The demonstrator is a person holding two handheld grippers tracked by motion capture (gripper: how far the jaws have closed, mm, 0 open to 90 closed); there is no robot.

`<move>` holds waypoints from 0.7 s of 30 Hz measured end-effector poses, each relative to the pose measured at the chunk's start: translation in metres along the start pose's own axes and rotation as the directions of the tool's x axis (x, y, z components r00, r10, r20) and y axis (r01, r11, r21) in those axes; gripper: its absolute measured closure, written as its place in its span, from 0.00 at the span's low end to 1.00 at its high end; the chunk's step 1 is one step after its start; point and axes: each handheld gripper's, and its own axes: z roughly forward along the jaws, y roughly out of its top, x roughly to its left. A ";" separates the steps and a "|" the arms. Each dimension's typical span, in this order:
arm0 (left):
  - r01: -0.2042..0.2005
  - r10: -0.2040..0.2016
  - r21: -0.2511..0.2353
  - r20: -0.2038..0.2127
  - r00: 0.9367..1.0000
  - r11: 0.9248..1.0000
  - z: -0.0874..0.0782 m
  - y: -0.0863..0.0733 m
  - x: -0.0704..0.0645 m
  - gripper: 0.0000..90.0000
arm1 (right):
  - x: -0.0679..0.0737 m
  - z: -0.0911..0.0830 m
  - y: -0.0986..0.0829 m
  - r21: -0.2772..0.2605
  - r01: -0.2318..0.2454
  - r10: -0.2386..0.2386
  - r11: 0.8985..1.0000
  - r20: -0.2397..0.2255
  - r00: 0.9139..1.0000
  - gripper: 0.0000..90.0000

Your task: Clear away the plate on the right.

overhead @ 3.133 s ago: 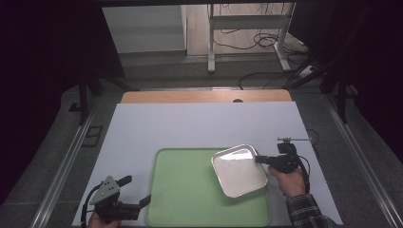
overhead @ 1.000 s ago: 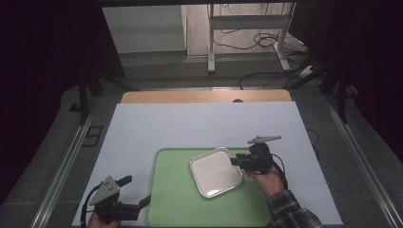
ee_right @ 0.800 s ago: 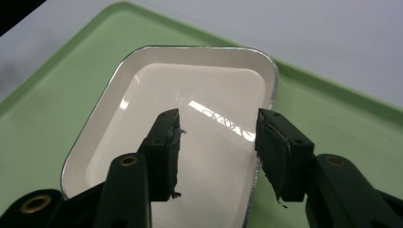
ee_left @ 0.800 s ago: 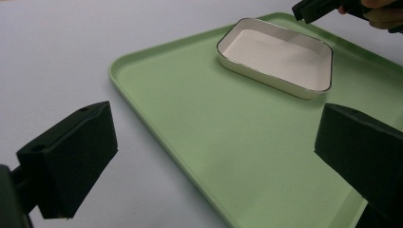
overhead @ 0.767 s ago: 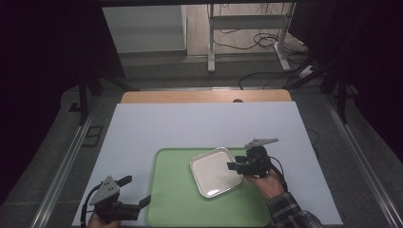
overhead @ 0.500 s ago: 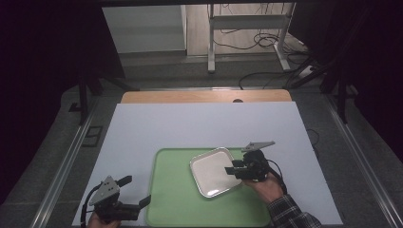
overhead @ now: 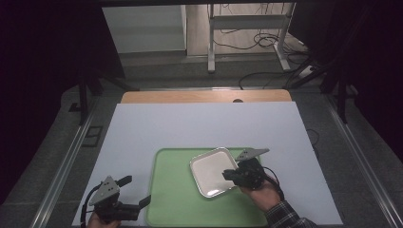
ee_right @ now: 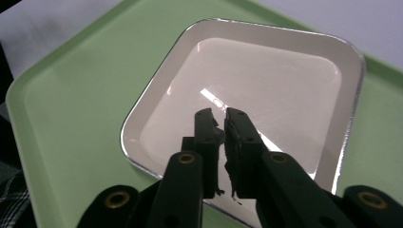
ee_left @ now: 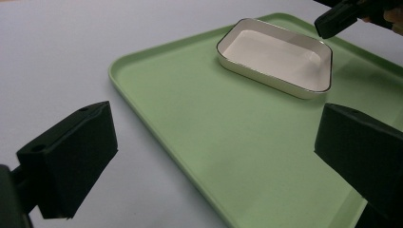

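A shallow white square dish (overhead: pixel 209 173) (ee_left: pixel 275 54) (ee_right: pixel 266 80) lies flat on the green tray (overhead: pixel 171 194) (ee_left: pixel 157 95) (ee_right: pixel 71 109), towards the tray's right side. My right gripper (overhead: pixel 228 175) (ee_right: pixel 221 114) is shut, and its tips hang over the inside of the dish just past its near rim. I cannot tell whether they touch the dish. One of its jaws also shows at the top right of the left gripper view (ee_left: pixel 337 19). My left gripper (overhead: pixel 136 191) (ee_left: pixel 218 142) stands wide open at the tray's front left corner with nothing between its jaws.
The tray sits at the front of a white table top (overhead: pixel 199 123), with a wooden strip (overhead: pixel 204 96) along the far edge. A hand in a plaid sleeve (overhead: pixel 261 197) holds the right gripper. Cables and a metal stand lie on the floor beyond.
The dish and my right gripper have moved left together across the tray, and the dish has turned a little. The left gripper has stayed where it was.
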 end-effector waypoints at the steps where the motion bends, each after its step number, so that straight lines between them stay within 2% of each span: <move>1: 0.000 0.000 0.000 0.000 1.000 1.000 0.000 0.000 0.000 0.00 | 0.002 -0.001 -0.001 0.002 0.000 0.000 1.000 -0.004 1.000 0.95; 3: 0.001 -0.001 -0.001 0.000 1.000 1.000 0.000 0.000 0.000 0.00 | 0.007 -0.004 -0.005 0.006 0.005 -0.004 1.000 -0.010 1.000 0.99; 11: 0.002 -0.002 -0.001 -0.001 1.000 1.000 0.000 0.000 0.000 0.00 | 0.021 -0.009 -0.014 0.019 0.034 -0.034 0.999 -0.025 0.999 1.00; 16: 0.003 -0.003 -0.001 0.000 1.000 1.000 0.000 0.000 0.000 0.00 | 0.033 -0.006 -0.024 0.064 0.081 -0.079 0.995 -0.027 0.996 1.00; 21: 0.002 -0.002 0.000 -0.001 1.000 1.000 0.000 0.000 0.000 0.00 | 0.033 0.002 -0.028 0.097 0.095 -0.093 0.991 -0.023 0.995 1.00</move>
